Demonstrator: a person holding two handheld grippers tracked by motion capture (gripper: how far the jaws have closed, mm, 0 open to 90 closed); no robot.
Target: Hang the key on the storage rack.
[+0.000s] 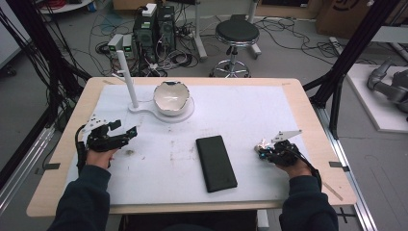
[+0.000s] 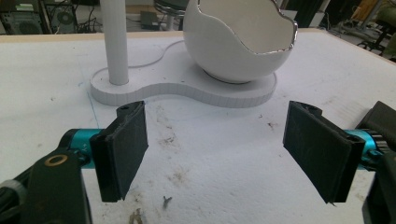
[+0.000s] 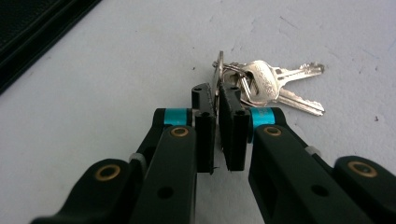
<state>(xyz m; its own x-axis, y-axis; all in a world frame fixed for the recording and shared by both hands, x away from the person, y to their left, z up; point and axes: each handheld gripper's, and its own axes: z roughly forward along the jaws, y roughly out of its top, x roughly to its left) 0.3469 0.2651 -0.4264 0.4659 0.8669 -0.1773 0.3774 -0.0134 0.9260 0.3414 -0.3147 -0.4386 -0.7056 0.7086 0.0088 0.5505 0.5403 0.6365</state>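
Nearest the person, the right gripper (image 3: pixel 216 100) has its fingers (image 3: pixel 204 140) clamped on a flat key or tag of the bunch of keys (image 3: pixel 268 86), which lies on the white bench (image 1: pixel 159 168) right of the black case (image 1: pixel 216 162). The pick-up looks in hand; next comes a clean lift. The left gripper (image 2: pixel 215 154) waits, fingers apart and empty, facing the white bowl (image 2: pixel 238 44) on its stand (image 2: pixel 187 88) farther back.

Shiny silver metal keys (image 3: pixel 273 86), glossy white ceramic-looking egg-shaped bowl (image 2: pixel 238 42), matt black flat case (image 1: pixel 216 162), scuffed matt white table cover (image 1: pixel 159 159)
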